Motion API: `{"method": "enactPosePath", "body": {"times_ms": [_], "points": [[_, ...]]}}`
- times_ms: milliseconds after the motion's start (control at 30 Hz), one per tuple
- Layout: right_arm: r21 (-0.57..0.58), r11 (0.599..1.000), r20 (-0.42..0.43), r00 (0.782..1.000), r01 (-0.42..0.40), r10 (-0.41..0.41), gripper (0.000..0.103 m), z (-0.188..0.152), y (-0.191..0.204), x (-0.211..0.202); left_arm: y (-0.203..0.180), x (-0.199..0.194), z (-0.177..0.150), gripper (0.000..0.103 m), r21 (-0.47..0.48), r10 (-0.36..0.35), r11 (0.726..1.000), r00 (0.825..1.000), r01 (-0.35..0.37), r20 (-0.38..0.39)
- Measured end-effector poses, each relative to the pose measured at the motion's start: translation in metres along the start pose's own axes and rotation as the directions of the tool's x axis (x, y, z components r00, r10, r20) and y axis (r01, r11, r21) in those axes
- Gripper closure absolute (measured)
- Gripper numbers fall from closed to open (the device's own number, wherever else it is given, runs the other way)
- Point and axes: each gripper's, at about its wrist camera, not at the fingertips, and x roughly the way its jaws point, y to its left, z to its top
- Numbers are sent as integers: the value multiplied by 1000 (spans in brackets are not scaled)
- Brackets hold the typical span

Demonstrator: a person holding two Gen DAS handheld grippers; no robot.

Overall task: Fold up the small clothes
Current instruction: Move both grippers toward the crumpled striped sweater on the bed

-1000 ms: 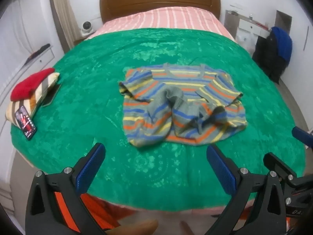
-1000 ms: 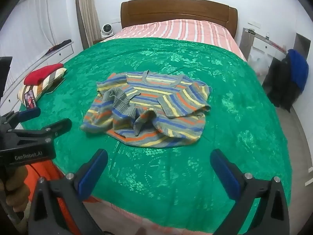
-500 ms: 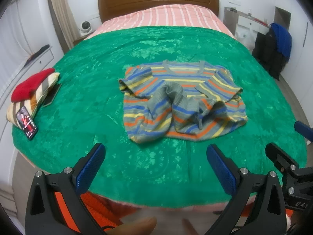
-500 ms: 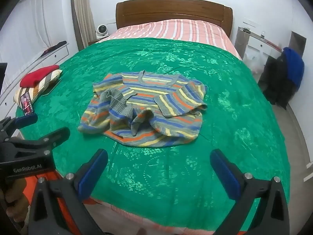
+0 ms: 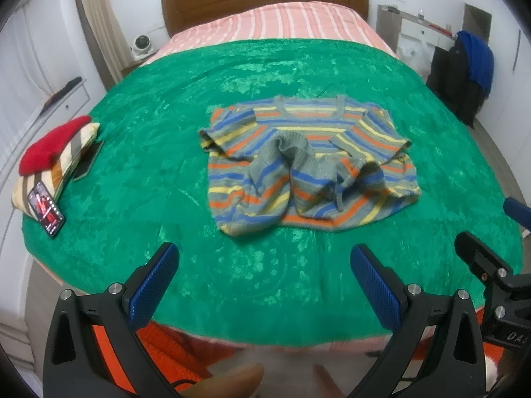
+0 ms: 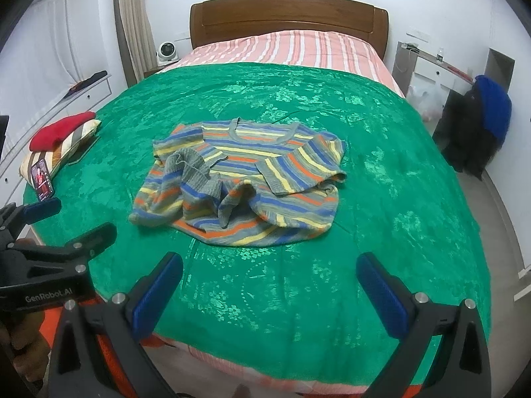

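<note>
Both the left gripper [image 5: 262,275] and right gripper [image 6: 269,282] hang empty, jaws wide apart; the sweater [image 6: 242,179] lies rumpled well ahead of both; a pinch there could catch bunched sleeve layers, or the cover [image 6: 381,152] beneath.

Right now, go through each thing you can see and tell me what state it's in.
Striped sweater: crumpled, sleeves bunched across its front, not folded.
Green bedspread: spread over the bed.
Phone: screen lit, leaning on the striped pillow.
Left gripper: open, empty.
Right gripper: open, empty.
</note>
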Motion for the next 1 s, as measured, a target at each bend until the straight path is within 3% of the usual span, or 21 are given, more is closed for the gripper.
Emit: {"method": "enactPosePath", "body": {"times_ms": [467,1000], "points": [[7,999,-13,999,32,-32,0,-1,-1,2,0,1,-1,0,16,9,1000,1000,-9,-9],[-61,979,30,981,194,-192,0,1,-5,-5,-4,-1,-4,0,25,11,1000,1000,-10,-16]]}}
